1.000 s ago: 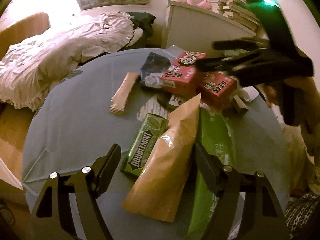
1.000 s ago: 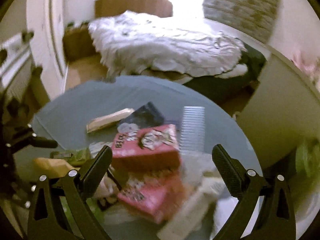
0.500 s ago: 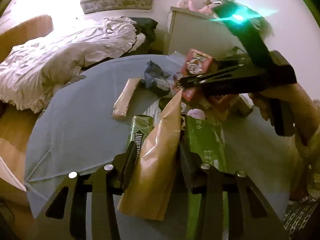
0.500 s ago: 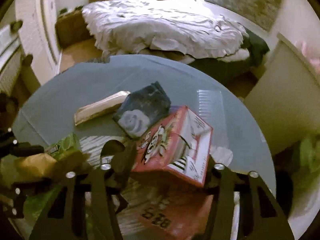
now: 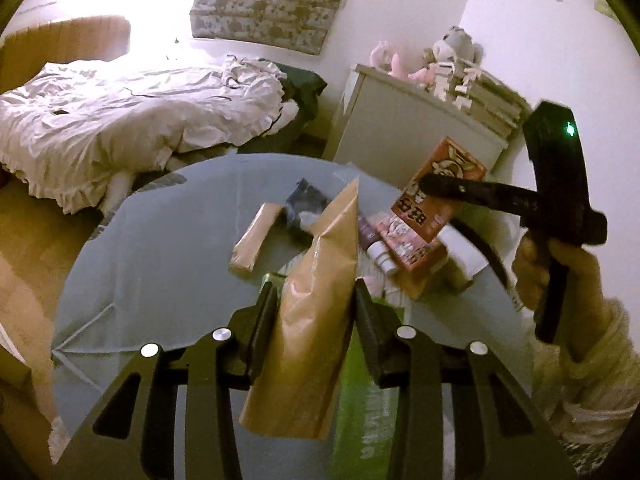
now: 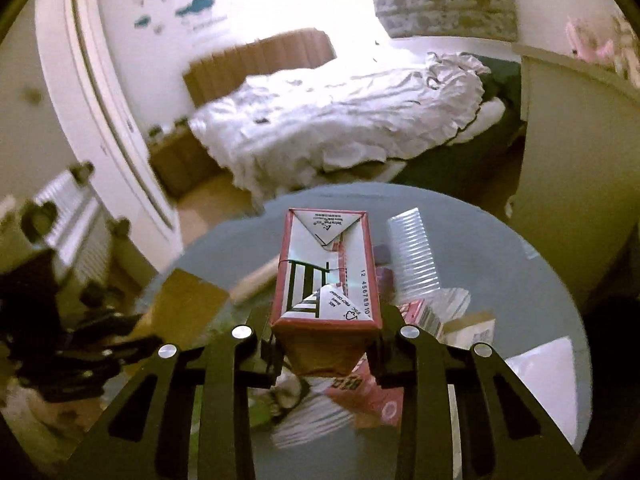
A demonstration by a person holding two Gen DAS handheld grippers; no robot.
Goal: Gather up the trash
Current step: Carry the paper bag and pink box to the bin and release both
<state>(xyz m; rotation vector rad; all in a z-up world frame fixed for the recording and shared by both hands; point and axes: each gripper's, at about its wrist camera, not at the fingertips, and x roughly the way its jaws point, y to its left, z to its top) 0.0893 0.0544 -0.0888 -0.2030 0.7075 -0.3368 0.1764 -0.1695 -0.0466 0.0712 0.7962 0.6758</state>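
My left gripper (image 5: 314, 292) has its pads pressed against a tan paper pouch (image 5: 304, 360), its jaws still closing. The pouch stands upright between them above the round grey-blue table (image 5: 140, 260). My right gripper (image 6: 326, 320) grips a red drink carton (image 6: 326, 264) by its sides, jaws also still closing. The carton's white end faces the camera. In the left wrist view the same carton (image 5: 436, 196) hangs above the trash pile at the right. One of the right gripper's fingers (image 5: 480, 196) lies across it, and a person's hand (image 5: 560, 272) holds the handle.
On the table lie a green pack (image 5: 360, 420), a tan wrapper bar (image 5: 252, 240), a dark packet (image 5: 304, 204), another pink carton (image 5: 412, 248) and a clear ribbed cup (image 6: 412, 252). A bed (image 5: 120, 120) and a white cabinet (image 5: 400, 128) stand beyond.
Both grippers went from wide open to shut on things. The left took the tan pouch and raised it. The right took the red carton, lifted it and rolled it end-on.
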